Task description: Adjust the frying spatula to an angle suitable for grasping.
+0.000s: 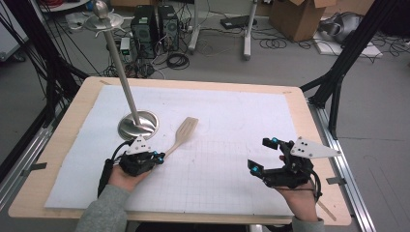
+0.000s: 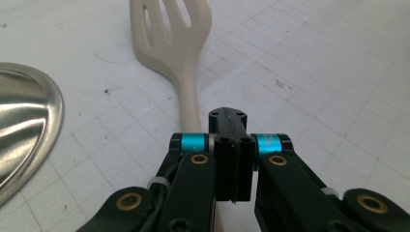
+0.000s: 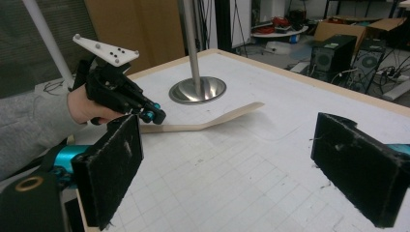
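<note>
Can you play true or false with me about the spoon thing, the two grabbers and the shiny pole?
1. The left gripper is shut on the handle of the wooden spatula. True.
2. The right gripper is holding the spatula too. False: its jaws stand wide open with nothing between them, off to the right of the spatula.
3. The spatula has long slots in its wide end. True, the left gripper view shows them.
4. The metal stand is lying flat on the white mat. False: it stands upright on its round base.
5. The spatula's wide end is inside the stand's base. False: it lies beside the base, on the mat.
</note>
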Demonstrator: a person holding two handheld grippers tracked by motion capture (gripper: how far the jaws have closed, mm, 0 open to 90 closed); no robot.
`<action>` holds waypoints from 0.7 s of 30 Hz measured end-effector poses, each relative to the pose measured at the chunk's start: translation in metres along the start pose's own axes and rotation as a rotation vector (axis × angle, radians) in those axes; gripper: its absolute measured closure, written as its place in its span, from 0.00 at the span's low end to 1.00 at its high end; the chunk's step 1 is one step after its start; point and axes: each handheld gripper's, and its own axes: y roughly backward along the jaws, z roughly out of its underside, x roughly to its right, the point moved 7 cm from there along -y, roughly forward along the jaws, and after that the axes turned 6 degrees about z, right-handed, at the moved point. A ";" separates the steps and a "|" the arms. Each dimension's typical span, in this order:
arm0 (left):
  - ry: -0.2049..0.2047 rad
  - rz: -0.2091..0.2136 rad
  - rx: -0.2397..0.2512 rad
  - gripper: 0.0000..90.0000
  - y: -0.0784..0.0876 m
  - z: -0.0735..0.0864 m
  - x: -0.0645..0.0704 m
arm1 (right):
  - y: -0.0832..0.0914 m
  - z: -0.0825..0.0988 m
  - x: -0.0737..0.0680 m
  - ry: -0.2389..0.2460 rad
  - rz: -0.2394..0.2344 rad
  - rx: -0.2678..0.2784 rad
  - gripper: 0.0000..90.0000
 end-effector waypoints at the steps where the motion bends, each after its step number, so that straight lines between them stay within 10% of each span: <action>1: 0.006 -0.003 0.001 1.00 -0.001 -0.001 -0.002 | 0.000 0.000 0.000 0.000 0.000 0.000 0.11; 21: 0.137 -0.038 -0.039 1.00 -0.038 -0.011 -0.032 | 0.002 -0.003 0.000 -0.001 -0.016 0.020 0.11</action>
